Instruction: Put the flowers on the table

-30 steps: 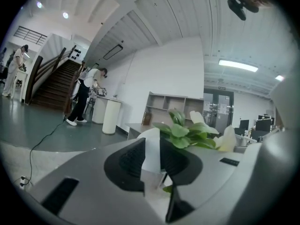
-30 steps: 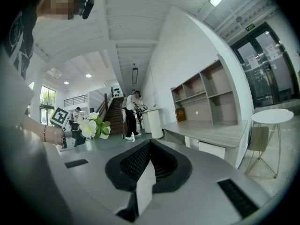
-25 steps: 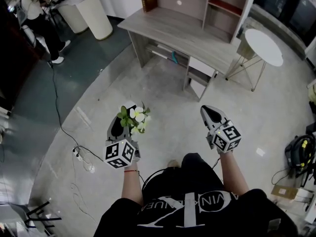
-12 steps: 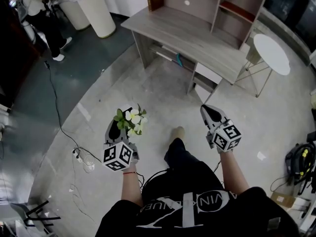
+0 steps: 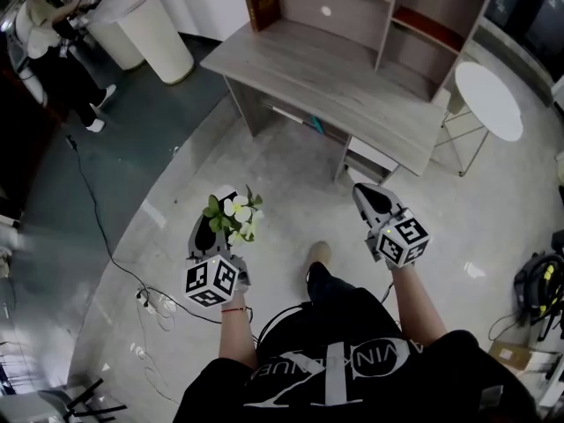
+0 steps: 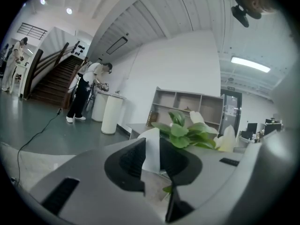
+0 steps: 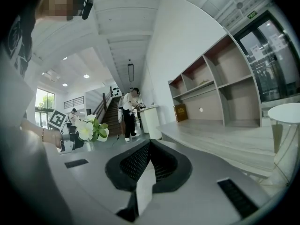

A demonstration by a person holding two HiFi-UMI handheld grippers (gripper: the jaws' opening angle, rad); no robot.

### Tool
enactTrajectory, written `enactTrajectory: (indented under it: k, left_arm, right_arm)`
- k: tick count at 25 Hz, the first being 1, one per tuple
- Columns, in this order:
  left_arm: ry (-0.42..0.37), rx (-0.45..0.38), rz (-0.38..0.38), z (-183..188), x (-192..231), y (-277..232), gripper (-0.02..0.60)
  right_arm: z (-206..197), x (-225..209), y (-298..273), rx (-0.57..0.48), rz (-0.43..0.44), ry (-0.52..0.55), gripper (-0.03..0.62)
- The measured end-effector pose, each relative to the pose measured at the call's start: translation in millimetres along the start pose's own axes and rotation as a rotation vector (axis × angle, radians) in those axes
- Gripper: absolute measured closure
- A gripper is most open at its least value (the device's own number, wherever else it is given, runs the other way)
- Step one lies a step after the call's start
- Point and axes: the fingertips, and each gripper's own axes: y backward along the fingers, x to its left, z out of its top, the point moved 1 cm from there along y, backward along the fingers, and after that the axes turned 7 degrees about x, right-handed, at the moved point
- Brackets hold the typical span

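One bunch of flowers (image 5: 236, 216) is pinched by the left gripper (image 5: 221, 211). The table (image 5: 335, 69) is seen straight ahead of it. The right gripper (image 5: 363, 194) is closed, empty.

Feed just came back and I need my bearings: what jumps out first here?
White flowers stand clamped in the left hand-held gripper, whose jaws just tightened, low over the concrete floor. Straight ahead stands a long grey wooden desk with shelves at its back.
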Motion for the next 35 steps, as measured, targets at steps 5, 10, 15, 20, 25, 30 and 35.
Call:
enactTrajectory:
  k: [5, 10, 15, 20, 25, 30, 35]
  left_arm:
    - [-0.012, 0.009, -0.025, 14.5, -5.9, -49.8, 0.491]
    - [-0.025, 0.002, -0.043, 36.5, -9.9, -100.4, 0.491]
    - [-0.035, -0.004, -0.071, 49.3, -16.9, -143.1, 0.492]
    - [-0.054, 0.009, -0.106, 51.9, -32.0, -179.3, 0.492]
    - [-0.061, 0.010, -0.141, 60.3, -47.4, -206.4, 0.492]
    - [-0.091, -0.001, -0.213, 78.2, -78.3, -237.0, 0.494]
    - [-0.114, -0.004, -0.288, 89.5, -116.8, -257.3, 0.494]
  right_arm:
    - [10.9, -33.8, -24.0, 0.005, -0.023, -0.016, 0.583]
    - [28.4, -64.5, -52.5, 0.003, -0.035, -0.017, 0.583]
    - [42.1, -88.5, -75.7, -0.002, -0.044, -0.006, 0.583]
    - [47.9, -111.5, -86.1, -0.001, -0.061, -0.009, 0.583]
    - [44.9, -132.2, -78.4, -0.006, -0.104, -0.031, 0.583]
    - [49.9, -153.6, -62.0, -0.046, -0.169, -0.053, 0.583]
    - [53.9, -176.6, -44.5, -0.074, -0.218, -0.083, 0.583]
